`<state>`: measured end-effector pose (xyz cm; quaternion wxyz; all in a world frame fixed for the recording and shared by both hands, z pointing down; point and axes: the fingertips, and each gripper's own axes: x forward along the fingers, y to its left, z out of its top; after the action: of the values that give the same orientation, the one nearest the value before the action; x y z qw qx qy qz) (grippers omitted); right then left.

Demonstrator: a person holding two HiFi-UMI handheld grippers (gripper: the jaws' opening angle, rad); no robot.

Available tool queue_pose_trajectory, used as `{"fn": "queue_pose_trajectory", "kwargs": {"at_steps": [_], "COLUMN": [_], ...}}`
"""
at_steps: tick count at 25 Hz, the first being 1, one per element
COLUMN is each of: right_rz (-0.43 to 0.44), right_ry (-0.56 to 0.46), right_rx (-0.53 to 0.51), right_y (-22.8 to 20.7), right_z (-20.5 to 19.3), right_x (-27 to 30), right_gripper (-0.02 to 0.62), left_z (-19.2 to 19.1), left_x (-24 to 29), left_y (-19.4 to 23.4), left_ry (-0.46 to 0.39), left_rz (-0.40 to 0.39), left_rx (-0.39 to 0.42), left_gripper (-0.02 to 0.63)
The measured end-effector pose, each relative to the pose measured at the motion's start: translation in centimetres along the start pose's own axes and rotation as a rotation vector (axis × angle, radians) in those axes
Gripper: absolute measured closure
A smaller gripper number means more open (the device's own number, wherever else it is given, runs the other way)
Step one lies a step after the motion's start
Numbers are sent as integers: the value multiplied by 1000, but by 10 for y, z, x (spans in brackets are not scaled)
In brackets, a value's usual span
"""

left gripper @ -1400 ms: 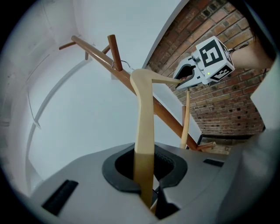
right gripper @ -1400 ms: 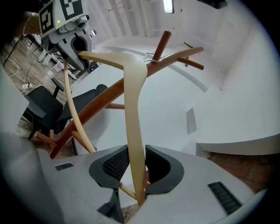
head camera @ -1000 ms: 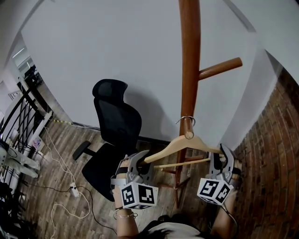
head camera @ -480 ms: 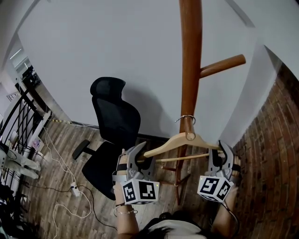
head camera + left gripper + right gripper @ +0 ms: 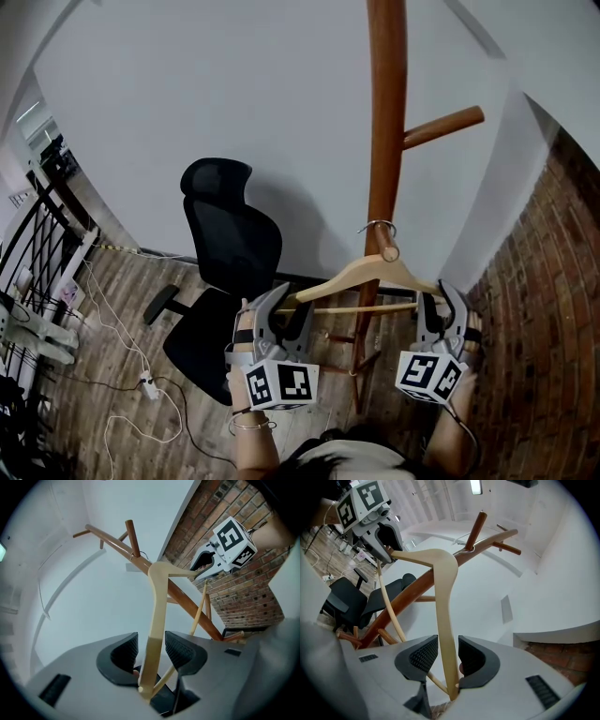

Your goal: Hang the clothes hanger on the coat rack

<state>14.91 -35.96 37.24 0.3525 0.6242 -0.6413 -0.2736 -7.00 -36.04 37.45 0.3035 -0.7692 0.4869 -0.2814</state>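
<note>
One hanger (image 5: 361,275), one coat rack (image 5: 384,141) and two grippers. Both hands reach out roughly level, side by side, the left gripper (image 5: 286,305) and the right gripper (image 5: 441,305) each at one hanger tip. Both pairs of jaws are opening with a hanger arm between the pads, seemingly unpressed, and the hook sits over a rack peg above and between them.

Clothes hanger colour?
The clothes hanger is pale, light natural wood, much lighter than the rack. It shows best in the right gripper view.

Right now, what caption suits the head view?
Hanger hooked on coat rack; left gripper and right gripper opening around its ends.
</note>
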Motion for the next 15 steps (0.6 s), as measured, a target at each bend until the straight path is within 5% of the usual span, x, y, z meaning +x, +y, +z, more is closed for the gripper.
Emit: {"fn": "queue_pose_trajectory", "kwargs": {"at_steps": [15], "right_rz": [-40], "right_ry": [26], "right_rx": [7], "right_y": [0], "right_z": [9], "right_x": [-33], "right_gripper": [459], "left_z": [-4], "left_x": [-29], "left_y": [1], "left_ry": [-47], "left_rz": [-7], "left_rx": [5], "left_gripper": [433]}}
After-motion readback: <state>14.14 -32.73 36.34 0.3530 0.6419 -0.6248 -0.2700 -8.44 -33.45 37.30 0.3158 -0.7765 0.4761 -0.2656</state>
